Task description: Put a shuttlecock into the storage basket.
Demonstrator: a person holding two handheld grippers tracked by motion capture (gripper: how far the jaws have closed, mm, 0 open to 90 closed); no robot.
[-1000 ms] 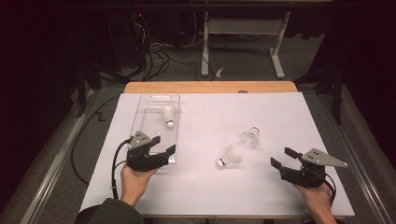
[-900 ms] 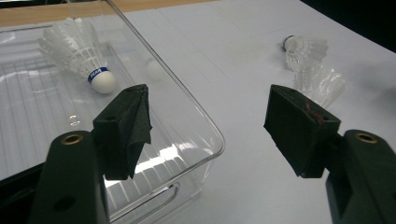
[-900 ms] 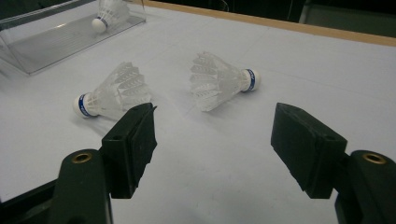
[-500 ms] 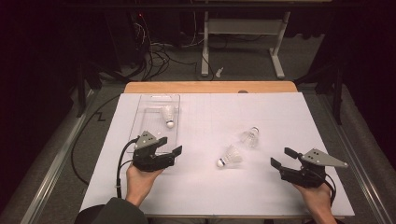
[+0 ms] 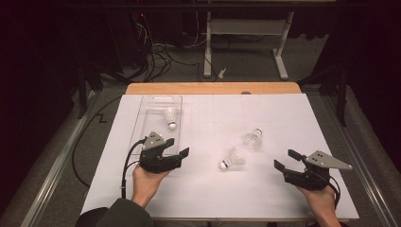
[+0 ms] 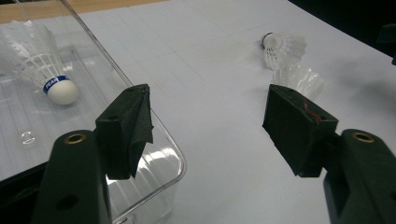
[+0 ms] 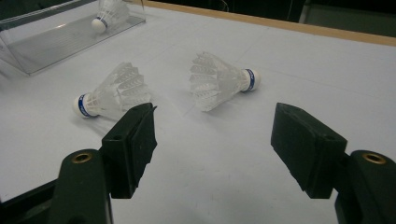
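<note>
A clear plastic tray [image 5: 142, 120] lies at the left of the white table and holds one white shuttlecock [image 5: 171, 117]. Two more shuttlecocks lie loose mid-table, one nearer me [image 5: 235, 158] and one farther [image 5: 254, 138]. My left gripper [image 5: 178, 146] stands open at the tray's near right corner, pointing toward the loose pair. In the left gripper view the tray's rim [image 6: 154, 123] runs past the left jaw of the gripper [image 6: 208, 126], and the tray's shuttlecock [image 6: 44, 72] lies beyond. My right gripper [image 5: 285, 159] is open and empty; its view has both loose shuttlecocks [image 7: 112, 91] [image 7: 219, 79] just ahead.
The table's wooden far edge [image 5: 213, 88] borders the white sheet. Behind it stand a metal stand [image 5: 243, 42] and floor cables [image 5: 156, 52]. The tray [image 7: 56, 42] lies far left in the right gripper view.
My left gripper has shifted a little to the right, along the tray's near edge toward the table's middle. The right gripper and the shuttlecocks have stayed put.
</note>
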